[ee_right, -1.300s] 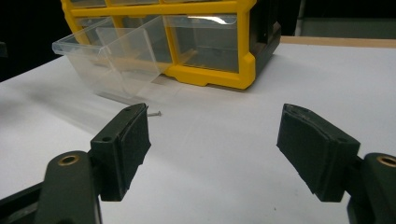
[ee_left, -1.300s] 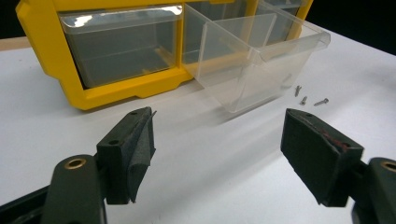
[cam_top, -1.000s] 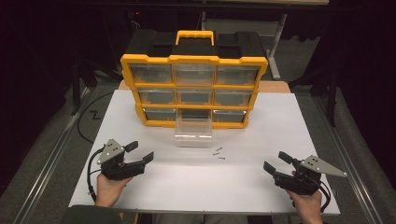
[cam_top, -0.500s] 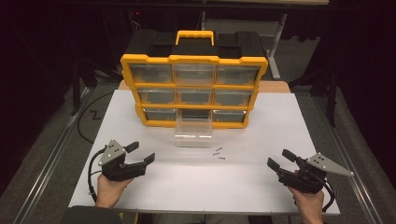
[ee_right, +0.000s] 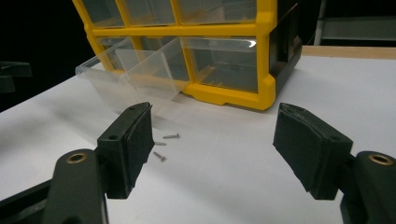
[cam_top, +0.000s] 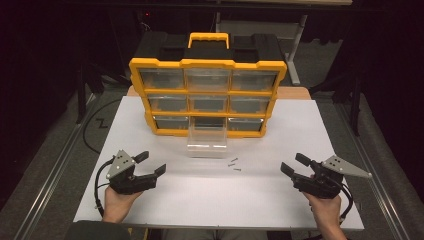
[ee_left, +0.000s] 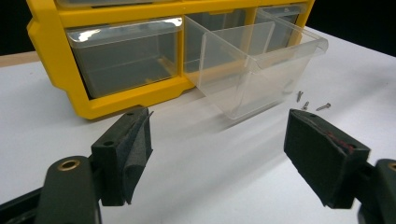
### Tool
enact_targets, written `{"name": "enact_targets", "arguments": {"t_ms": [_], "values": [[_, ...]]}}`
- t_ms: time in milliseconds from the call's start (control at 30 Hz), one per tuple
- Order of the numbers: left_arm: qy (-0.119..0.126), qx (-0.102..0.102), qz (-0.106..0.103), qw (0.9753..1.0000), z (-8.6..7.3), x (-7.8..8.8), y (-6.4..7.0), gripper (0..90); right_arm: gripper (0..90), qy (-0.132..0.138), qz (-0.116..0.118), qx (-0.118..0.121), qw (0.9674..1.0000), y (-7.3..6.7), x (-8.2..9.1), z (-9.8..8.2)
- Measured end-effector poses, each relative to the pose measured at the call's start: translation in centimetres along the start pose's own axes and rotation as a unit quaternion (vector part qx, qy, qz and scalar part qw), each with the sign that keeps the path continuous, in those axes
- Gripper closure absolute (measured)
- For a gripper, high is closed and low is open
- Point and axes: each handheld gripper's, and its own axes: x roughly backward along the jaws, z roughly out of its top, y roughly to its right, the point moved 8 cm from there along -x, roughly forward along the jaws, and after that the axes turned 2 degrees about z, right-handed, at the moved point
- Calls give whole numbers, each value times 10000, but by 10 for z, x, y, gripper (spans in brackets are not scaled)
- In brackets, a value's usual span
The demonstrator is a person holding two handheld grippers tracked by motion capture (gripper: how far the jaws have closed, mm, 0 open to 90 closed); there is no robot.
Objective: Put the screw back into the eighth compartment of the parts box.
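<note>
Three small screws (cam_top: 233, 164) lie loose on the white table (cam_top: 310, 125), just off the front right corner of a clear drawer (cam_top: 207, 142) pulled out of the bottom middle slot of the yellow organizer (cam_top: 207, 95). In the high view the screws sit near the centre, the drawer at twelve o'clock from them and the cabinet beyond it. The drawer looks empty, so my reading is that the work is at its start: the drawer stands open and ready, none of the screws has been picked up, and all three are left to gather and drop in.

The right gripper (cam_top: 296, 167) lies at about four o'clock from the screws, well apart from them, its jaws spread with nothing between them; the right gripper view shows the screws just past its left-hand pad. The left gripper (cam_top: 152, 163) rests at about eight o'clock, jaws also spread wide and empty.

Against the earlier frame, the right gripper's jaws have just been closing a little, still empty, and its hand has turned slightly toward the screws. The left gripper, drawer and screws lie as before.
</note>
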Motion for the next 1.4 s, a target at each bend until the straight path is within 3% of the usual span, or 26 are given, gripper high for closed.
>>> {"name": "enact_targets", "arguments": {"t_ms": [667, 1100, 1400], "values": [[65, 8, 27, 10000, 1, 0, 0, 234, 292, 211, 273, 7, 9994, -11, -34, 22], [119, -12, 40, 9999, 3, 2, 0, 230, 323, -193, 336, 136, 9992, -23, -64, 28], [89, -10, 23, 10000, 3, 0, 0, 228, 348, -544, 528, 256, 9968, -37, -86, 28]]}}
